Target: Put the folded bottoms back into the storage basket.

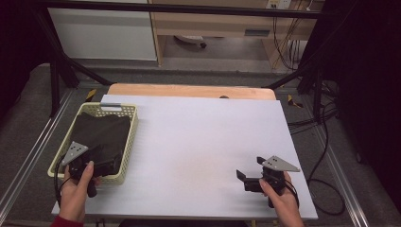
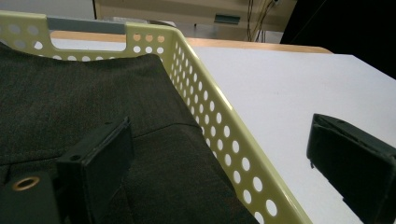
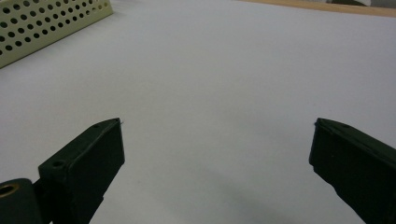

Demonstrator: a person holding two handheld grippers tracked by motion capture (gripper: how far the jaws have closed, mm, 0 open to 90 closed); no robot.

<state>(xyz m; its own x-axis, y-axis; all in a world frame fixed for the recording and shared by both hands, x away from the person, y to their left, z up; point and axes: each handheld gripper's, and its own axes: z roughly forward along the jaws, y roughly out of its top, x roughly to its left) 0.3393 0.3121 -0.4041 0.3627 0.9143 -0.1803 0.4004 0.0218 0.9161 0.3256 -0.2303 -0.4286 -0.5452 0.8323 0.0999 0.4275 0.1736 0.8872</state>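
Observation:
A pale yellow perforated basket (image 1: pixel 133 128) stands at the left of the white table (image 1: pixel 198 142), holding a folded dark cloth (image 1: pixel 101 135). My left gripper (image 1: pixel 108 161) is at the basket's near right corner and is open. In the left gripper view the left gripper (image 2: pixel 219 127) straddles the basket wall (image 2: pixel 205 100): one jaw hangs over the dark cloth (image 2: pixel 70 102), the other over the table outside. My right gripper (image 1: pixel 250 168) is open near the table's front right. Nothing lies between the jaws of the right gripper (image 3: pixel 218 123), only bare table surface (image 3: pixel 210 60).
A strip of wooden tabletop (image 1: pixel 189 90) shows beyond the white sheet. Black frame bars (image 1: pixel 56 56) rise at the back corners. Cables (image 1: pixel 326 156) lie on the floor to the right. The basket's corner (image 3: pixel 46 23) shows far off in the right gripper view.

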